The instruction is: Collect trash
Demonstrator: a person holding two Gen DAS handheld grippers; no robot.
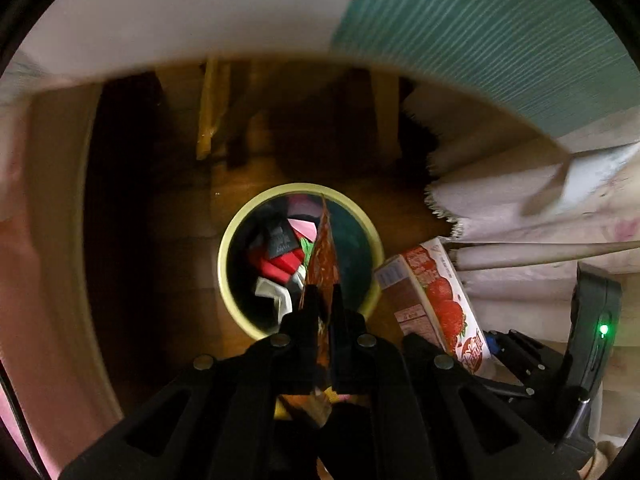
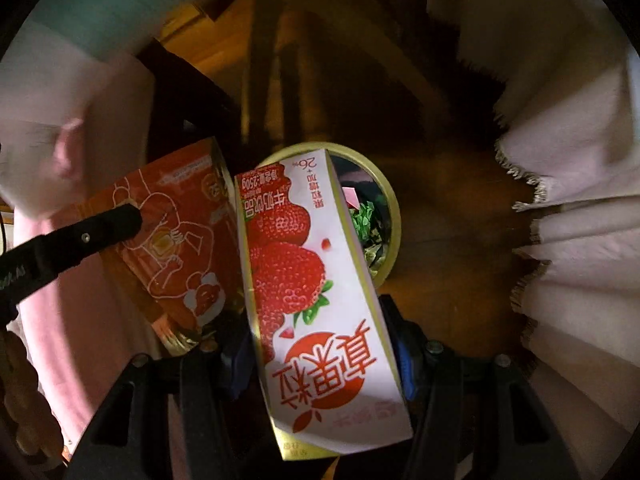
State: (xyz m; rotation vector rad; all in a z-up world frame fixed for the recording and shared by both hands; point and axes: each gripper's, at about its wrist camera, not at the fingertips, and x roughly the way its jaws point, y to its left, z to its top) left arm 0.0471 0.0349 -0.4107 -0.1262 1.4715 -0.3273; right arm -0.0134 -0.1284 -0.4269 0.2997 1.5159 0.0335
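Left wrist view: we are clamping our left gripper [image 1: 322,304] on an orange wrapper [image 1: 325,256] above the yellow bin [image 1: 228,240] at frame centre, ready to drop, while our right gripper [image 2: 320,344] is gripping the strawberry milk carton [image 2: 316,296] beside it.

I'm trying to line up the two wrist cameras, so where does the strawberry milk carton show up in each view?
Left wrist: the strawberry milk carton sits right of centre, low, beside the bin.
Right wrist: the carton fills the centre, clamped in the right gripper.
Shared landmark: the yellow-rimmed trash bin on the floor, already holding trash.
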